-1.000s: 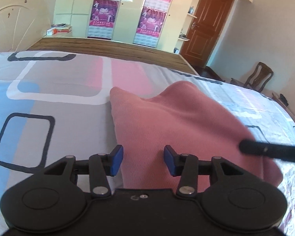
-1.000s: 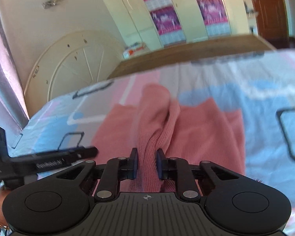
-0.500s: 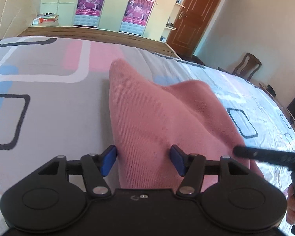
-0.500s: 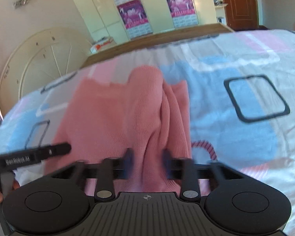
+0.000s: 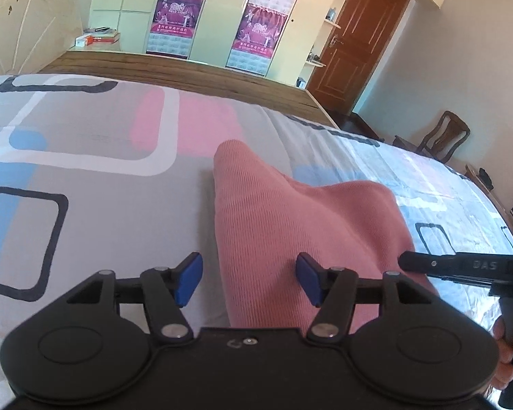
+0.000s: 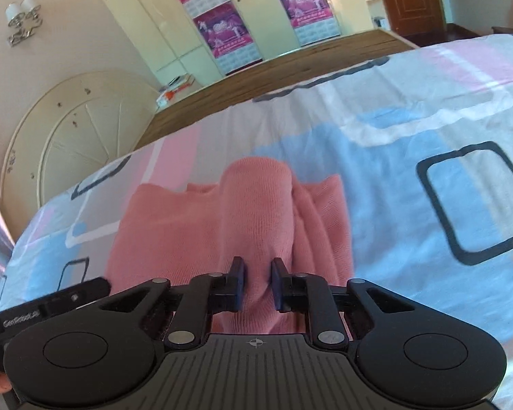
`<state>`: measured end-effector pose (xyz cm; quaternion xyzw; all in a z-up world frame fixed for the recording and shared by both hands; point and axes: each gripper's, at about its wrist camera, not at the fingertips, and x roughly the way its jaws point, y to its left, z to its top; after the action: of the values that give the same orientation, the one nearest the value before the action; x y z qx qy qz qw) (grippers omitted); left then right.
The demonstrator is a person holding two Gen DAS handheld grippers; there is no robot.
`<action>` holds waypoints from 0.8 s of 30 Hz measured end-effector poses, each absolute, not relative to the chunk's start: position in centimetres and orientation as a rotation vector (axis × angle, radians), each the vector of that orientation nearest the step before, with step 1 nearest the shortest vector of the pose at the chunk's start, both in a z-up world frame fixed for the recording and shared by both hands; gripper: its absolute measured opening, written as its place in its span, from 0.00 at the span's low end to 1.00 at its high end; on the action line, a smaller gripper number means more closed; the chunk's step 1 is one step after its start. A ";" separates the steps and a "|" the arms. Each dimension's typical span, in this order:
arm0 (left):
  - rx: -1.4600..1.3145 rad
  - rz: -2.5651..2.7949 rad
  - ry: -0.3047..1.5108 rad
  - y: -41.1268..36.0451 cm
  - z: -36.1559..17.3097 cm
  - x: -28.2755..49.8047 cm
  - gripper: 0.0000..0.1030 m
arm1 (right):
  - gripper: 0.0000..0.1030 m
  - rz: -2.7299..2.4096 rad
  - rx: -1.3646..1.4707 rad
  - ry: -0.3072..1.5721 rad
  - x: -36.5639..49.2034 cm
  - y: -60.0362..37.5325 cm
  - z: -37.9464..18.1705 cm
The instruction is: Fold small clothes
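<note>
Left wrist view shows the left tongs (image 5: 248, 278) spread wide, blue pads apart, with the near edge of the pink knitted garment (image 5: 290, 225) lying between them but gripped by neither pad. A moment earlier the pads stood closer around the same cloth; they have since opened further — the left side has let go, or is readying a fresh grip. The garment spreads from the lower centre of the frame up toward the middle, flat on the patterned bedsheet (image 5: 85, 177), with one corner pointing away toward the wooden bed frame.

In the right wrist view the right tongs (image 6: 255, 287) are drawn in around a raised ridge of the garment (image 6: 256, 212); the pads sit close on either side of the fold and appear to pinch it. Half a second back these tongs were blurred and wider — so the grip has just been taken. The lifted ridge runs up the centre of the frame, with flatter cloth lying to its left and right on the bedsheet (image 6: 427, 205).

My judgement: the fold is mid-way, the right side carrying a layer over while the left is free to pin or smooth the cloth.
</note>
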<state>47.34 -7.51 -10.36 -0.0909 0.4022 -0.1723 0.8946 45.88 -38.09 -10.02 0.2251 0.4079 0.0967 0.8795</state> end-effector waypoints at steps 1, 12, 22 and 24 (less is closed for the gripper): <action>-0.185 -0.359 0.832 -7.5 -10.4 47.3 0.57 | 0.18 0.212 0.467 0.837 45.6 -38.1 -9.8; -0.191 -0.367 0.851 -8.2 -11.0 48.0 0.57 | 0.19 0.193 0.492 0.884 46.4 -38.5 -11.3; -0.206 -0.362 0.864 -8.0 -11.5 48.3 0.59 | 0.31 0.150 0.474 0.910 46.1 -38.3 -12.2; -0.209 -0.358 0.866 -8.1 -11.6 48.3 0.59 | 0.30 0.150 0.504 0.918 46.4 -38.1 -12.2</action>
<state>48.31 -8.06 -11.61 -0.1006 0.4165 -0.1721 0.8870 46.40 -38.11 -12.25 0.2403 0.4380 0.0716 0.8633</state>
